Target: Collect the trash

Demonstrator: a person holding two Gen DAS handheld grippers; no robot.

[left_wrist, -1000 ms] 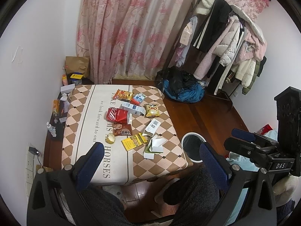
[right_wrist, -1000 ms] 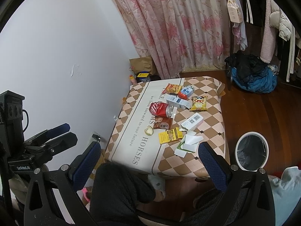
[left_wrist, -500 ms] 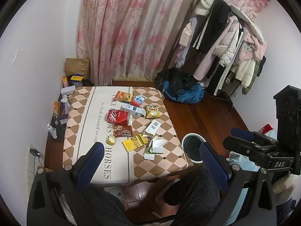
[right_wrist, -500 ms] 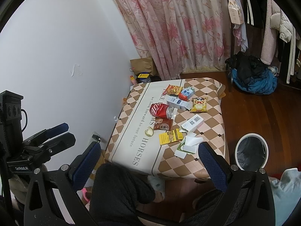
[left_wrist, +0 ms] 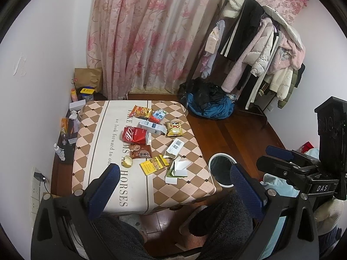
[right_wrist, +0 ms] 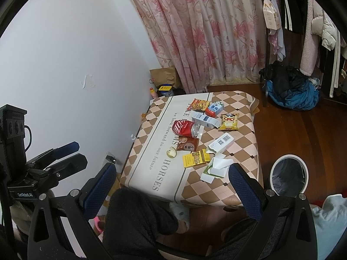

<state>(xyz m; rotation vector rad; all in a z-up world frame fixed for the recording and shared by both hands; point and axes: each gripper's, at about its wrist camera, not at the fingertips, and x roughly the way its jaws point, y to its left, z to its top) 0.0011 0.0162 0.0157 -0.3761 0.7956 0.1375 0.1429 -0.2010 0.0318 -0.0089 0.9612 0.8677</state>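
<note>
Table point(left_wrist: 95, 143): trash is lying mid-cloth, red can point(left_wrist: 135, 134) central, wrappers clustering around it, cloth edges lying bare. Bin point(left_wrist: 223, 169) is standing on floor just beside the table's right corner. Left gripper point(left_wrist: 173, 186) and right gripper point(right_wrist: 171, 184) are hovering before the table's near edge, spread wide, holding nothing.

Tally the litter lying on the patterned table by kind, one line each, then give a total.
Drink can: 1
Snack packets: 4
Boxes and cartons: 4
Small pale scrap: 1
Total: 10
</note>
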